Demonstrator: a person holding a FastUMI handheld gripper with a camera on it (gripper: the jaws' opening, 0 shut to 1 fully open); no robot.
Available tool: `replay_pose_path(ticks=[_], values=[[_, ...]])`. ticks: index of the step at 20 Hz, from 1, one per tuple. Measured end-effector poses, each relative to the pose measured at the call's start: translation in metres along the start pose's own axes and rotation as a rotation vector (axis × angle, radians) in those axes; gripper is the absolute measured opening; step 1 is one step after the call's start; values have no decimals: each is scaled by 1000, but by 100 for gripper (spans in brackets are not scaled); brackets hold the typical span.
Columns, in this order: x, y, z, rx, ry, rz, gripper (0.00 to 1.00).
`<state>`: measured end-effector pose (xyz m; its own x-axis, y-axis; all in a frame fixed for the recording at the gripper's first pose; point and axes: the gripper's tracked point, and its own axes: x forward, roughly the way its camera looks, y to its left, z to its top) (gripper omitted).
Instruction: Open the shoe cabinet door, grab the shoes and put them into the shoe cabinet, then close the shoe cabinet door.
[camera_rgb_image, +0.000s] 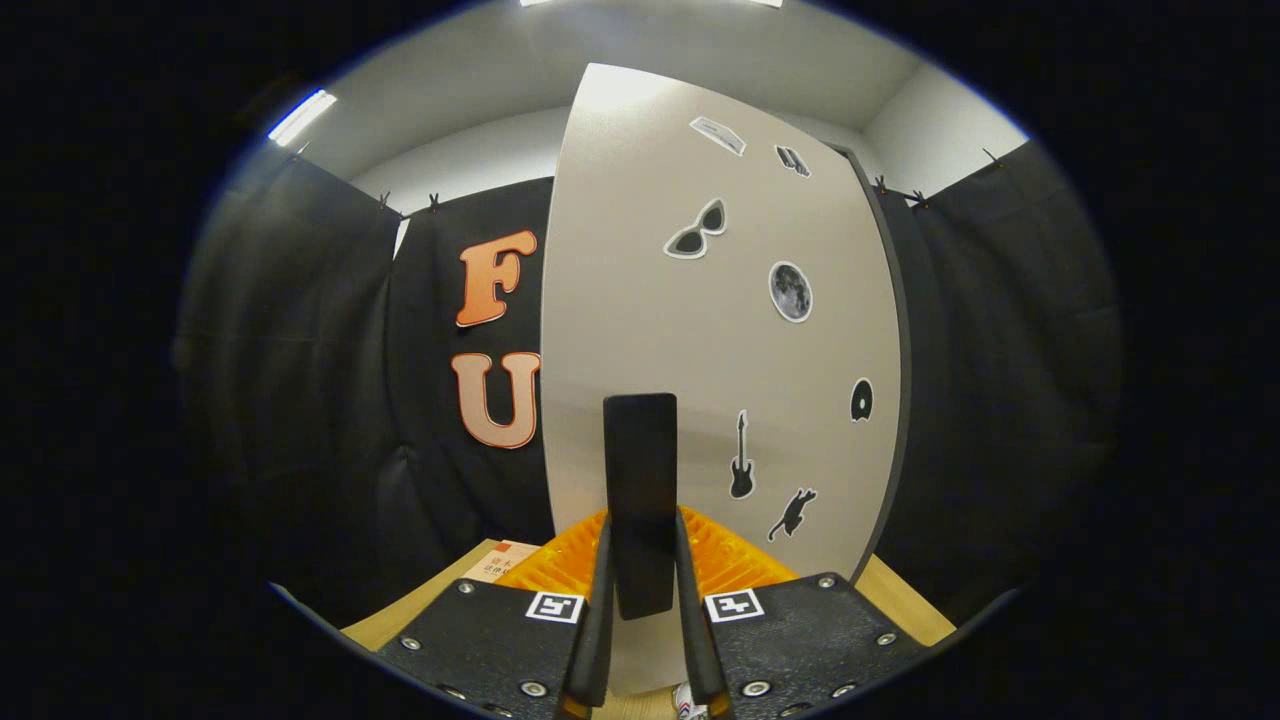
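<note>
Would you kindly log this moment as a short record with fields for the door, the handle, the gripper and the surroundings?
door: shoe cabinet door, pale, seen close and at an angle, with stickers (sunglasses, moon, guitar, cat)
handle: dark upright handle on the door
gripper: gripper with its jaws closed on the handle, one on each side
task stage: door being worked by its handle; whether it is opening or closing cannot be told
surroundings: wooden floor; orange ribbed object just beyond the jaws
</note>
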<state>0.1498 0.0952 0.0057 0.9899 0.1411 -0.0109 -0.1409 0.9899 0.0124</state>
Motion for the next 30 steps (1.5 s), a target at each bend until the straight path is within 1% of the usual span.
replay_pose_path(ticks=[8,14,19,22,24,26,28,30], values=[[-44,-36,1,-8,-3,-23,30],[-78,-66,2,-32,2,-85,30],[-106,-101,3,-27,11,-155,30],[-122,-129,2,-28,10,-214,30],[-150,-155,3,-21,15,-257,30],[-162,-175,3,0,21,-296,29],[-170,-199,2,-1,30,-350,31],[-178,-215,4,-23,34,-383,33]])
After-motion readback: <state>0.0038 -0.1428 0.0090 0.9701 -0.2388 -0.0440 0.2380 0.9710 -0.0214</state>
